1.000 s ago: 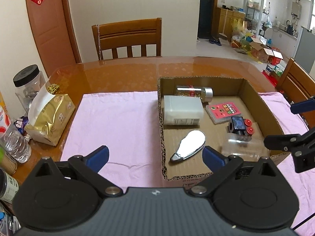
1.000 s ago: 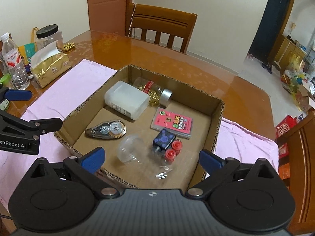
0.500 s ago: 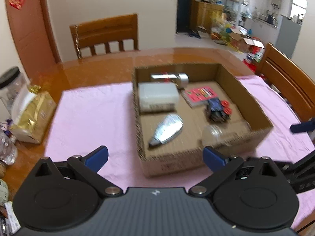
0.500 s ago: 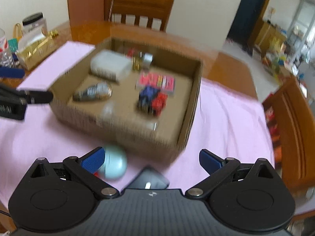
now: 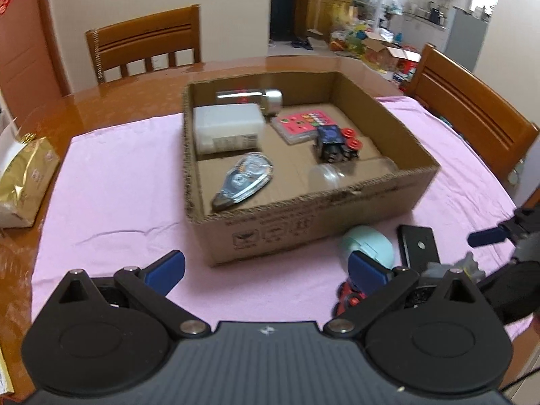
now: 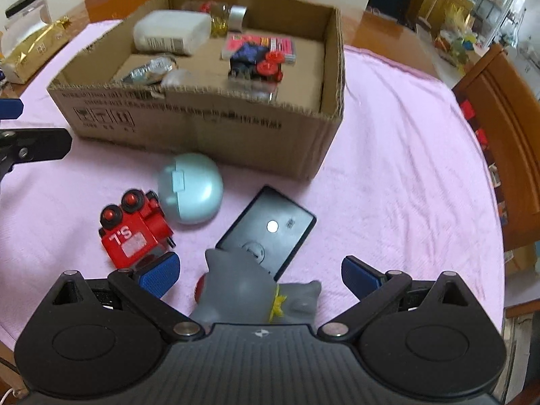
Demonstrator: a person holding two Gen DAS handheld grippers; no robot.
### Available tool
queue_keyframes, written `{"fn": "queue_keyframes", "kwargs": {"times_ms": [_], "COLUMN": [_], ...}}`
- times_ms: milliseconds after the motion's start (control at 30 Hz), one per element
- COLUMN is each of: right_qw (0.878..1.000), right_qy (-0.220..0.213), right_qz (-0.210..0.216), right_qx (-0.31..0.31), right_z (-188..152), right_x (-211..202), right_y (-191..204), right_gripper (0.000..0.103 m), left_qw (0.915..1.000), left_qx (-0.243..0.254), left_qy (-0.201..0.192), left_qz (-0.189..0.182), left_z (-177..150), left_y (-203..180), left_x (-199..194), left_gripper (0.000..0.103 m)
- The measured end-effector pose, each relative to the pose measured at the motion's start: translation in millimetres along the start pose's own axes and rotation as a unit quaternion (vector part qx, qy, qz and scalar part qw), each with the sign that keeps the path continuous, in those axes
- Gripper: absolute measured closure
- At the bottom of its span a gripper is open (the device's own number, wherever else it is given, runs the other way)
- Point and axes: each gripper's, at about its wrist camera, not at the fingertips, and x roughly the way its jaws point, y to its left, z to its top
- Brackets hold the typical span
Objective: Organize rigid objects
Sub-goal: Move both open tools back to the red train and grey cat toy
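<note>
From the left wrist we see the open brown cardboard box (image 5: 303,168) standing on the pink cloth (image 5: 111,182), already holding a white rectangular plastic case (image 5: 229,128), a clear jar with a silver cap (image 5: 251,98) lying on its side, a flat pink card pack (image 5: 302,125), a small dark toy with red wheels (image 5: 335,145), a grey teardrop-shaped tape dispenser (image 5: 244,179) and a clear plastic dome (image 5: 325,177). Our left gripper (image 5: 266,268) is spread wide with nothing between its blue pads, hovering in front of the box's near wall. We would keep it low and clear of that wall so it does not nudge the box.

From the right wrist we see what is left outside on the cloth, just in front of the box: a pale blue-green rounded case (image 6: 190,194), a red toy train engine (image 6: 135,231) touching it, a flat black rectangular device (image 6: 266,231), and a grey soft-looking animal figure (image 6: 251,292) overlapping the device's near corner. Our right gripper (image 6: 260,275) is open and empty, with the grey figure lying between its pads. We judge this figure the natural next pick. To do it well we should centre the pads on its body, close gently, and lift straight up so the black device underneath is not dragged. The frame is blurred, so we would settle before closing.
</note>
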Motion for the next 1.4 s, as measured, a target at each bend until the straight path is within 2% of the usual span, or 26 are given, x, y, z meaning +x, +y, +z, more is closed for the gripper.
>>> {"fn": "queue_keyframes", "kwargs": {"times_ms": [200, 400, 600, 733, 800, 867, 1067, 1200, 1400], "right_qw": [1.000, 0.999, 0.999, 0.999, 0.999, 0.999, 0.999, 0.999, 0.999], "right_qy": [0.017, 0.028, 0.025, 0.024, 0.021, 0.019, 0.015, 0.015, 0.011], "right_qz": [-0.001, 0.010, 0.031, 0.037, 0.038, 0.038, 0.039, 0.040, 0.041], "right_qx": [0.011, 0.019, 0.017, 0.006, 0.004, 0.004, 0.002, -0.001, -0.002], "right_z": [-10.5, -25.9, -31.6, -34.1, -33.5, -32.8, -34.4, -33.7, -35.1], "right_x": [12.4, 15.5, 15.5, 14.1, 14.7, 14.6, 14.1, 14.3, 13.4], "right_y": [-13.0, -26.5, -32.8, -34.4, -35.1, -34.1, -34.3, -34.0, -33.5], "right_gripper": [0.000, 0.000, 0.000, 0.000, 0.000, 0.000, 0.000, 0.000, 0.000], "left_qw": [0.9996, 0.9971, 0.9937, 0.9941, 0.9943, 0.9945, 0.9947, 0.9938, 0.9962], "left_qx": [0.007, 0.043, 0.077, 0.050, 0.054, 0.048, -0.003, -0.020, -0.008], "left_qy": [0.021, 0.048, 0.074, 0.093, 0.091, 0.093, 0.099, 0.102, 0.086], "left_qz": [-0.020, -0.040, -0.034, -0.025, -0.008, -0.005, 0.027, 0.039, 0.010], "left_z": [-8.3, -19.7, -29.8, -34.1, -38.0, -40.0, -45.7, -47.3, -53.0], "left_y": [-14.2, -38.1, -59.4, -50.8, -48.2, -42.5, -11.8, -8.0, -37.8], "left_x": [10.8, 25.0, 45.2, 54.9, 55.1, 53.7, 48.2, 47.3, 44.3], "left_gripper": [0.001, 0.001, 0.001, 0.001, 0.001, 0.001, 0.000, 0.001, 0.001]}}
